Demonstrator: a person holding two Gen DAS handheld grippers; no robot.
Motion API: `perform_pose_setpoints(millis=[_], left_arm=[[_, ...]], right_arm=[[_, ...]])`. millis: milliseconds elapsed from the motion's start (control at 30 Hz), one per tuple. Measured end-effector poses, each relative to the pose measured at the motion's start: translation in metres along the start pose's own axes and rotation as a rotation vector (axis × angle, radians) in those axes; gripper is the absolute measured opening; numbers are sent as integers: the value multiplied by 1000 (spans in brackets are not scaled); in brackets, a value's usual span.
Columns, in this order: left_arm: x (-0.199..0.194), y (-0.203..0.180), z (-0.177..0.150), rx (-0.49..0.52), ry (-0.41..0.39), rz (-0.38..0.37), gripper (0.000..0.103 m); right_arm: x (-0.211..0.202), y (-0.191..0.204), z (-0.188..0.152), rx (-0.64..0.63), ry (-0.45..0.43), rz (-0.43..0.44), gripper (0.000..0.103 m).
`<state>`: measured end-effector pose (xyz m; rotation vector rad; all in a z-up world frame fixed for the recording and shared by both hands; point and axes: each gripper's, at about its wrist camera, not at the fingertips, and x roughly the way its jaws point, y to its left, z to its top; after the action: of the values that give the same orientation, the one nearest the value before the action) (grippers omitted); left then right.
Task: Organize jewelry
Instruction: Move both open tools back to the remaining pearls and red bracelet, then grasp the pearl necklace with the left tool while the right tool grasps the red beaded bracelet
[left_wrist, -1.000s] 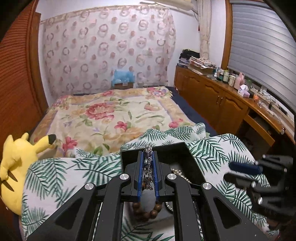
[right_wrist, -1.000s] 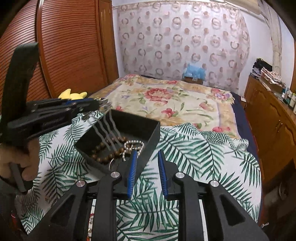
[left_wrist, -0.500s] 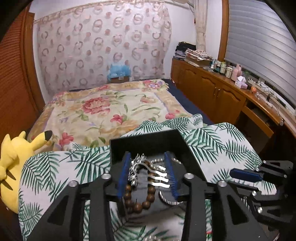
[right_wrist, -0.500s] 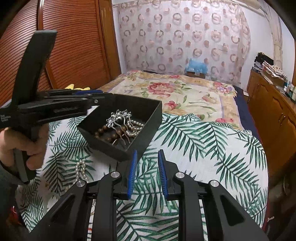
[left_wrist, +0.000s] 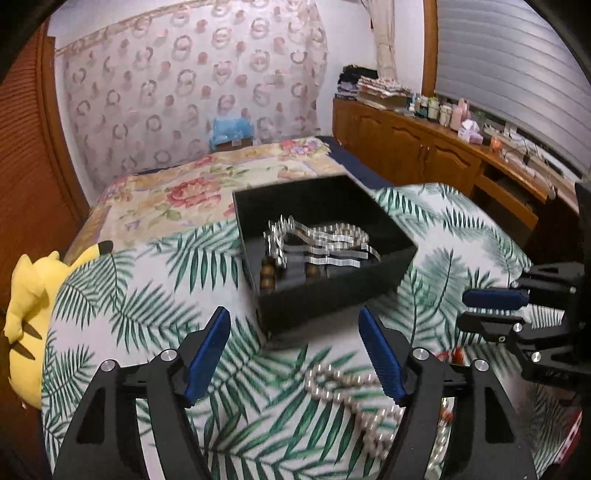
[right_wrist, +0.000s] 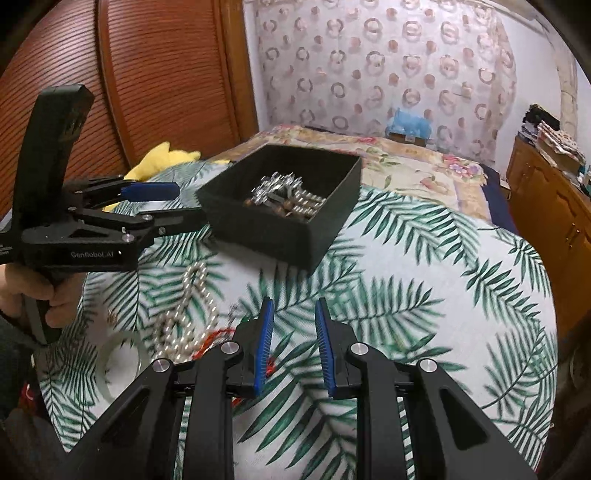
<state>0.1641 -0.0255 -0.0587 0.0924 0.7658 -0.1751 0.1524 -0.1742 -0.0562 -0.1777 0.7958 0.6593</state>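
Left gripper (left_wrist: 295, 354) withdrew, jaws released; wavy silver comb (left_wrist: 321, 243) in matte black box (left_wrist: 332, 295); right gripper (right_wrist: 293, 343) jaws parted

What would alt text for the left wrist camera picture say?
An open left gripper hangs over a palm-leaf cloth, short of a black box holding a silver hair comb and wooden beads. A pearl necklace lies on the cloth nearby.

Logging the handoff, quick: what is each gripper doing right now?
Left gripper: open, holding nothing.
Right gripper: open, narrower gap, holding nothing.
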Motion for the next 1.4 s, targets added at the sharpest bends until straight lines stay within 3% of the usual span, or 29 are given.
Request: perform_pose_setpoints(millis=[433,800,1000,1267,1400], left_arm=[[20,3,-34,14,115,-19,73],[21,5,-35,11,127,-36,69],[21,2,-33,20,117,-34,49],[20,1,-33,31,107,-60,7],[16,-3,-35,37,99,-63,7]], right_arm=[[17,16,-18,-69,107,11,25],[11,11,-21,-45,93,8,9],[-4,10,-16,-37,45,11,9],[-23,9,-8,-25,-6,9,9],[-29,9,-6,-25,-22,6,9]])
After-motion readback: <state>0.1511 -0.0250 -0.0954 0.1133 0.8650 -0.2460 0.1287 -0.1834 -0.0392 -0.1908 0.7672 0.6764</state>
